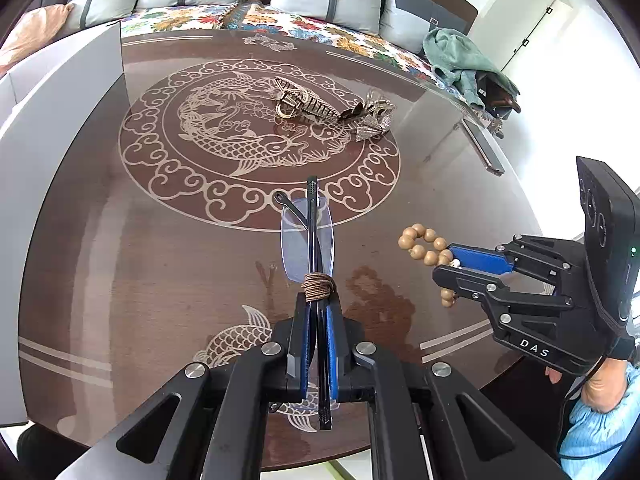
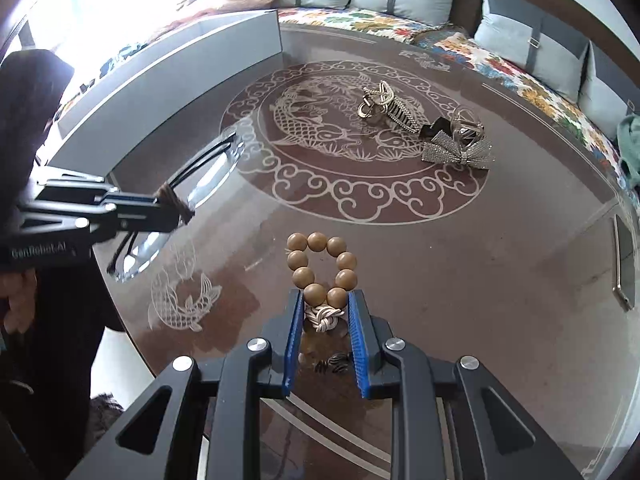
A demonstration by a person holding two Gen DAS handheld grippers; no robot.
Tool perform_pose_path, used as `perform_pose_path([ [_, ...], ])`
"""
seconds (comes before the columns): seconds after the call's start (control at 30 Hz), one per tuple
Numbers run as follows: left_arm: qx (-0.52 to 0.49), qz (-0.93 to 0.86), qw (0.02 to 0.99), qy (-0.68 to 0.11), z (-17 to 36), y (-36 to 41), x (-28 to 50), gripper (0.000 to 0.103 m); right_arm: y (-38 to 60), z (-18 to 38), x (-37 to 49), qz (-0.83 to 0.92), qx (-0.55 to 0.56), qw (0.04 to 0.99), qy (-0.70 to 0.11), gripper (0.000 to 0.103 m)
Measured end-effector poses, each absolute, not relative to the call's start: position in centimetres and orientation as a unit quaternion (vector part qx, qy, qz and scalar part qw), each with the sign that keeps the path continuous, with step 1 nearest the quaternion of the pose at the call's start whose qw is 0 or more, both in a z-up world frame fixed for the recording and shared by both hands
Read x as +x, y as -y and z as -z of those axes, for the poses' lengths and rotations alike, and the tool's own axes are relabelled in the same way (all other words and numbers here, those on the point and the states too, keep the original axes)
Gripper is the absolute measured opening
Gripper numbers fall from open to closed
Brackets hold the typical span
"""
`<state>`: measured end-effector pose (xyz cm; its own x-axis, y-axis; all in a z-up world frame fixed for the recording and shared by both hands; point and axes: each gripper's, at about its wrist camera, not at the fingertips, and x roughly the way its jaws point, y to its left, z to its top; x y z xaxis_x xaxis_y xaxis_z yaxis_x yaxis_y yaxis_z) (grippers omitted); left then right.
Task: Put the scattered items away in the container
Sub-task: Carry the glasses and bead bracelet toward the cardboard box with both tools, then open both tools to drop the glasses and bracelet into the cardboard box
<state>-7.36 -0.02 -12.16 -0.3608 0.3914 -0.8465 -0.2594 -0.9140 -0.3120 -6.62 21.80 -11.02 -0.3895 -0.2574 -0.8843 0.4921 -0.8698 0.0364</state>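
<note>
Clamping the folded rimless glasses [image 1: 308,236] in our left gripper [image 1: 319,312], we held them clear of the table while our right gripper [image 2: 324,300] pinched the tan wooden bead bracelet [image 2: 322,268], both bound for the grey box [image 2: 168,92].

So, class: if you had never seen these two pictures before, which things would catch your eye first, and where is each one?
First, the rimless glasses, folded and pinched in the left gripper above the near part of the table. Next, the wooden bead bracelet, held at its knotted end between the fingers of the right gripper. Beyond them, on the table's carp design, lie a gold claw hair clip and a sparkly bow clip.
</note>
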Motion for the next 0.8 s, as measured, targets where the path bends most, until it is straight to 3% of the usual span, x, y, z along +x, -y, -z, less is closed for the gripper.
perform_pose_path([
  [0.33, -0.497, -0.843, 0.185, 0.089, 8.0, 5.4, -7.7, 0.007, -15.4, 7.8, -7.9, 0.836, 0.475, 0.267, -0.058, 0.023],
  [0.63, -0.408, -0.903, 0.091, 0.1, -3.4, 20.9, -11.4, 0.007, -0.6, -3.7, -13.5, 0.846, 0.382, 0.368, -0.046, 0.023],
  [0.8, -0.403, -0.907, 0.044, 0.117, -4.3, 28.3, -14.1, 0.007, 9.3, -5.9, -16.6, 0.835, 0.361, 0.411, -0.06, 0.023],
])
